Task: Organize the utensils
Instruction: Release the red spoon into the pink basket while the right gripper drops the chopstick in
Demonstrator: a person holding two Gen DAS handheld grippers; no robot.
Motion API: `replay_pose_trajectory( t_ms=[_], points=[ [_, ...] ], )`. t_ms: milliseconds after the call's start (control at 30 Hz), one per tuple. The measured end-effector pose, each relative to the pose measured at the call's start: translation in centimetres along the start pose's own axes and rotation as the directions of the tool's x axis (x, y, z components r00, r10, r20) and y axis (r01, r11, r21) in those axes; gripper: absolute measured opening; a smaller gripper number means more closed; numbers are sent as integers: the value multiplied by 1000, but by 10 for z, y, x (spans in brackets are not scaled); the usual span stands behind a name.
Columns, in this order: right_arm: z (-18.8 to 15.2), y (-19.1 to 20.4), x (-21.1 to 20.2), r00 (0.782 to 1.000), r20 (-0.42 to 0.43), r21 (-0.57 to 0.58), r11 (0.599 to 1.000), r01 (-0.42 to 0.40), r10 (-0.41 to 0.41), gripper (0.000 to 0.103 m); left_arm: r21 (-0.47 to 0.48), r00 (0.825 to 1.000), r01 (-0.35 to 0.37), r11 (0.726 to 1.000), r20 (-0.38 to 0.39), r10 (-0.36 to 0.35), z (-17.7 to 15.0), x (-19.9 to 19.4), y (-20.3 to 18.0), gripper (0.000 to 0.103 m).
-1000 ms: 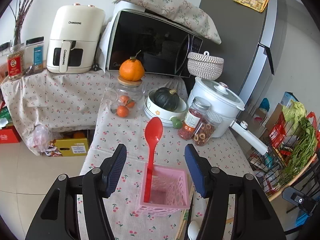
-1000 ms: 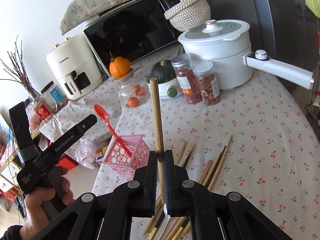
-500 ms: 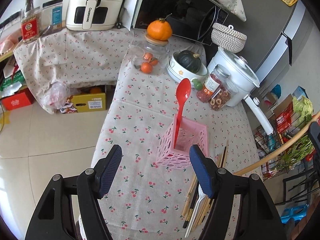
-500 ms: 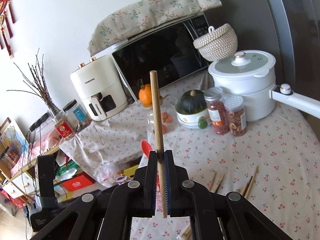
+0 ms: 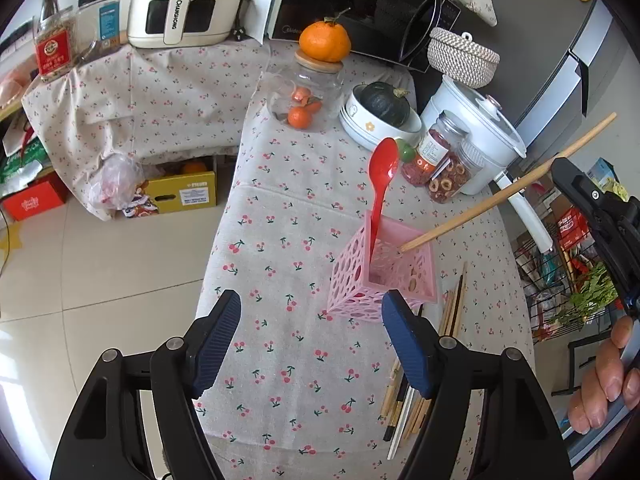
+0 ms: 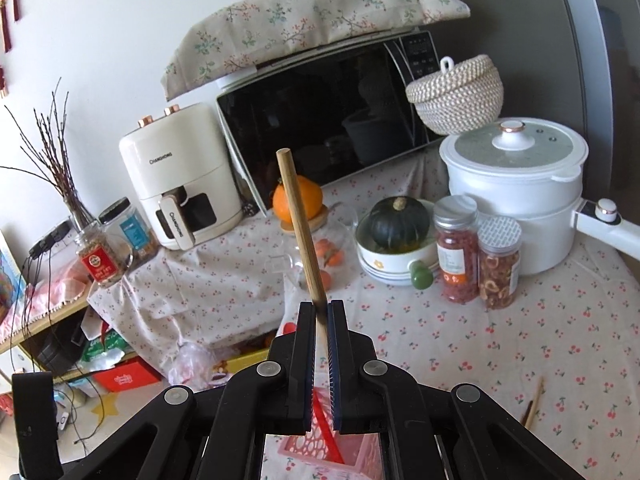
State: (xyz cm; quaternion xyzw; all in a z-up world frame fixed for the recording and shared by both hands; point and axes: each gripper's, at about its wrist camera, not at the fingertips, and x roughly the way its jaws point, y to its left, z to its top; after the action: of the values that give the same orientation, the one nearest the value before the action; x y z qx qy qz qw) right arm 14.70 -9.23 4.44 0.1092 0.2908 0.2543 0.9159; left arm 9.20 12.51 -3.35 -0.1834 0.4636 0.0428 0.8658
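Pink perforated plastic utensil basket (image 5: 382, 276), upright on the cherry-print tablecloth (image 5: 280, 248), taken here as landmark. Inside the basket: red plastic spoon (image 5: 382, 184), handle down, leaning on the far-left corner, bowl up. Above the basket's right rim: wooden chopstick (image 5: 504, 192), slanted, lower tip at or just inside the rim, upper end rising to the right. Clamped on that chopstick, right of the basket: right gripper (image 6: 320, 312), jaws closed tight on the shaft, stick (image 6: 300, 224) standing up past the pads; bare fingers (image 5: 604, 384) on its handle at the right edge of the left view. Near side of the basket: left gripper (image 5: 312, 340), jaws spread wide, nothing between the blue pads, right pad just in front of the basket's near-right corner. Flat on the cloth, right of and nearer than the basket: loose chopsticks (image 5: 416, 396), wood, black and white mixed. Beyond the basket: glass jar (image 5: 308, 96) with an orange (image 5: 325, 40) on its lid, bowl with dark green squash (image 5: 385, 104), two spice jars (image 5: 440, 160), white pot (image 5: 476, 128), woven basket (image 5: 462, 56), microwave (image 5: 360, 4), air fryer (image 5: 188, 4).
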Motion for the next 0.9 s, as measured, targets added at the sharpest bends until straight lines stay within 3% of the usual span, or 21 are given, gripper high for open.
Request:
replay_pose_trajectory(
  t_ms=[300, 567, 633, 700, 900],
  points=[
    [-17, -19, 30, 993, -111, 67, 998, -20, 27, 3, 16, 1000, -16, 1000, -2, 16, -2, 2, -1, 76],
    [-16, -38, 18, 988, -148, 114, 993, -19, 36, 8, 31, 999, -32, 999, 5, 32, -3, 1, -9, 81],
    [-17, -44, 12, 986, -165, 110, 994, 3, 15, 18, 43, 999, -37, 998, 7, 36, -5, 0, -13, 82],
    [-22, -53, 6, 984, -180, 106, 994, 33, -13, 42, 64, 999, -47, 997, 10, 47, -7, 1, -18, 86],
    [-43, -87, -7, 966, -229, 102, 984, 145, -119, 69, 149, 997, -76, 986, -3, 77, -21, 8, -35, 92]
  ],
)
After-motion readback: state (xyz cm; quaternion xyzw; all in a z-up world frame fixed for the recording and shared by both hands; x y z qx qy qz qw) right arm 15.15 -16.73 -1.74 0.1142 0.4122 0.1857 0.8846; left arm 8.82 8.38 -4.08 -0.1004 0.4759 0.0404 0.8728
